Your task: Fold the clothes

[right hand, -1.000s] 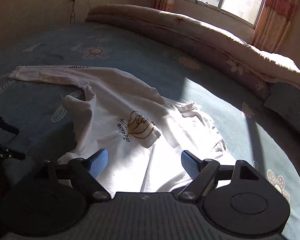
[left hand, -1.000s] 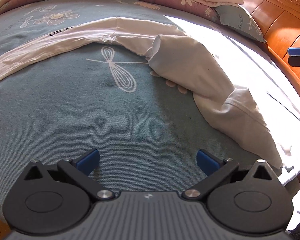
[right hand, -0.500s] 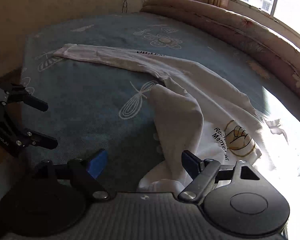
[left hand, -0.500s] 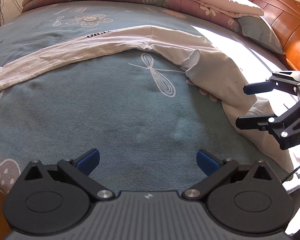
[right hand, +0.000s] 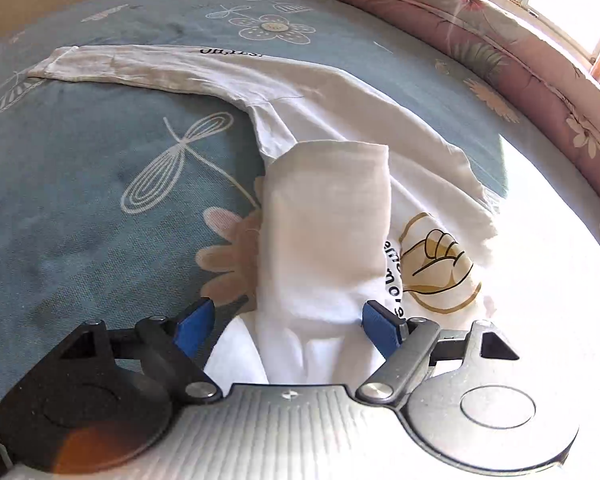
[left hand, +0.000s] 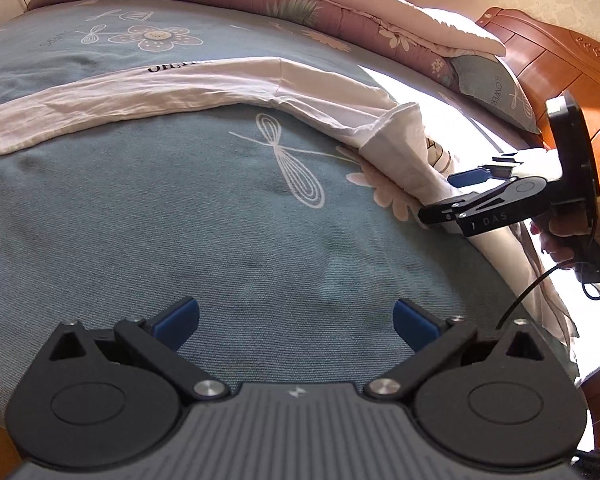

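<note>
Partly hidden — white shirt point(right hand: 324, 232) hem behind right gripper point(right hand: 288, 324), jaws spread astride fold; left gripper point(left hand: 296, 320) spread, empty.

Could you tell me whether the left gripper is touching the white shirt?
Apart: the left wrist view shows the open left gripper over bare sheet, the white shirt well beyond.

The white shirt point(right hand: 328, 240) is thin, soft cloth, creased, with a printed emblem. Under it the blue bedspread point(left hand: 180, 220) is matt woven fabric — a fine rib shows. The quilt point(left hand: 300, 8) looks padded cloth; the headboard point(left hand: 560, 64) is glossy carved wood. Both grippers — left gripper point(left hand: 296, 320), right gripper point(right hand: 288, 322) — are matt black plastic with bright metal pivots.
</note>
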Tool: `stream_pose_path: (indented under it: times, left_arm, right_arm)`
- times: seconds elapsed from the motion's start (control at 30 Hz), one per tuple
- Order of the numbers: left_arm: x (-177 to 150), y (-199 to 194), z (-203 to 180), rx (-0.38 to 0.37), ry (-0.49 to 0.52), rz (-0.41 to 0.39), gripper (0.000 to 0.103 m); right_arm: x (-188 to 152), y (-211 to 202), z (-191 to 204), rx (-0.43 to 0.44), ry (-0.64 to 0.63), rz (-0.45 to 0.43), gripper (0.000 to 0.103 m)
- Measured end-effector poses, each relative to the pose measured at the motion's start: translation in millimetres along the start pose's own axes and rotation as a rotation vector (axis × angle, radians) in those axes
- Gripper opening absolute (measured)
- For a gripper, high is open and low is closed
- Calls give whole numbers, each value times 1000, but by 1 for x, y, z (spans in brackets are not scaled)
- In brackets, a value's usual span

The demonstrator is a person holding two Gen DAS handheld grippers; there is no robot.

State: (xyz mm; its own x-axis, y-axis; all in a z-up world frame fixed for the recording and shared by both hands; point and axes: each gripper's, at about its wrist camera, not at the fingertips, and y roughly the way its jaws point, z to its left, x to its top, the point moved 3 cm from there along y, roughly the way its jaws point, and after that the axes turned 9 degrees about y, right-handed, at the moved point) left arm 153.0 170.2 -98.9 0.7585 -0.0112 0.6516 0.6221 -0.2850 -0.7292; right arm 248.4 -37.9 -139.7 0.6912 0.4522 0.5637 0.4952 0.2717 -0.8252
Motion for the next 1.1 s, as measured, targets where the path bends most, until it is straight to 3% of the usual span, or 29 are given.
stream_pose_path:
  times: [0.17, 0.23, 0.57, 0.7, 0.9, 1.1]
  left_arm:
    - [1, 6, -7, -18, 11, 13, 102]
    - [0, 7, -8, -19, 9, 17, 102]
    - [0, 5, -20, -63, 28, 15, 102]
    - [-2, 9, -25, -76, 29, 28, 102]
    - [-4, 19, -35, -134, 16, 32, 102]
    - [-2, 29, -40, -202, 27, -19, 102]
  right_arm:
    - [-7, 10, -41, 35, 134, 25, 88]
    - [-7, 0, -50, 31, 186, -13, 87]
    - [-13, -58, -89, -91, 330, -160, 88]
    - [-30, -77, -102, -128, 368, -168, 88]
    - [-54, -108, -75, -116, 317, -179, 90]
    - [-75, -124, -34, -77, 284, -188, 91]
